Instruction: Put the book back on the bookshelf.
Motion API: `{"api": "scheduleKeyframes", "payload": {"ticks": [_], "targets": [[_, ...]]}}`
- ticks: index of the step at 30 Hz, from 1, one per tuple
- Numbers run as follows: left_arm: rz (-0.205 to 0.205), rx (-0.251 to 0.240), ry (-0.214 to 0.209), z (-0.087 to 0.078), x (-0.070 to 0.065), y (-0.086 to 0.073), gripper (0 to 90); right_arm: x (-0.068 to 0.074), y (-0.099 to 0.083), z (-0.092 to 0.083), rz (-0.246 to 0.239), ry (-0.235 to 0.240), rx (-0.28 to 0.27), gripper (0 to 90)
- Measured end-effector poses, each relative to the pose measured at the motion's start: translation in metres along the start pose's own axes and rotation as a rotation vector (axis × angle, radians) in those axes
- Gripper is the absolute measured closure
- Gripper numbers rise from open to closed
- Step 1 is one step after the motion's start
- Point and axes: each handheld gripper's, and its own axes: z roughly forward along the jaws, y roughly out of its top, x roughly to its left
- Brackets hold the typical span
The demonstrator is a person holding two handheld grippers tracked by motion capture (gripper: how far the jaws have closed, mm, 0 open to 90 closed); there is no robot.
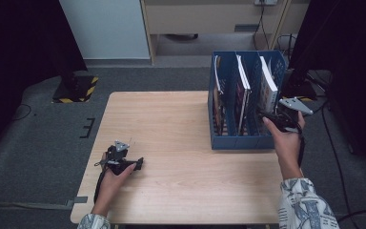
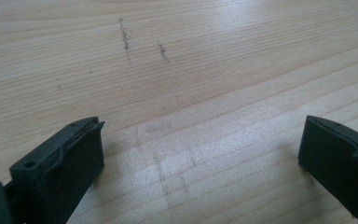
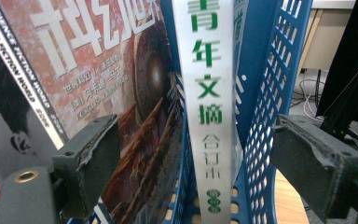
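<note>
A blue three-slot file rack [image 1: 240,140] stands on the right side of the wooden table [image 1: 171,124], with books upright in its slots. My right gripper [image 1: 266,116] is at the rack's right slot. In the right gripper view its jaws [image 3: 196,154] stand open on either side of a white-spined book [image 3: 209,93] with green characters, and the pads are clear of it. A red-brown magazine [image 3: 121,70] leans in the neighbouring slot, and the rack's mesh wall [image 3: 270,93] runs to the right. My left gripper [image 1: 136,164] rests near the table's front left, open over bare wood [image 2: 200,149].
The white-spined book [image 1: 268,86] leans in the rack's rightmost slot. Beyond the table's far left corner sits a yellow-and-black striped base [image 1: 76,90] on grey carpet. Cables [image 1: 331,138] trail on the floor at the right. A pale cabinet [image 1: 109,28] stands at the back.
</note>
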Motion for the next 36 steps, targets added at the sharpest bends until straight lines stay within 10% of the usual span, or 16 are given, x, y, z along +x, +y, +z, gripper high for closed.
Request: {"api": "scheduleKeyframes", "payload": {"ticks": [36], "targets": [[-0.001,0.000,0.001,0.000,0.000,0.000,0.0,0.006,-0.016,-0.030,-0.027,0.075,0.027,6.8]]}}
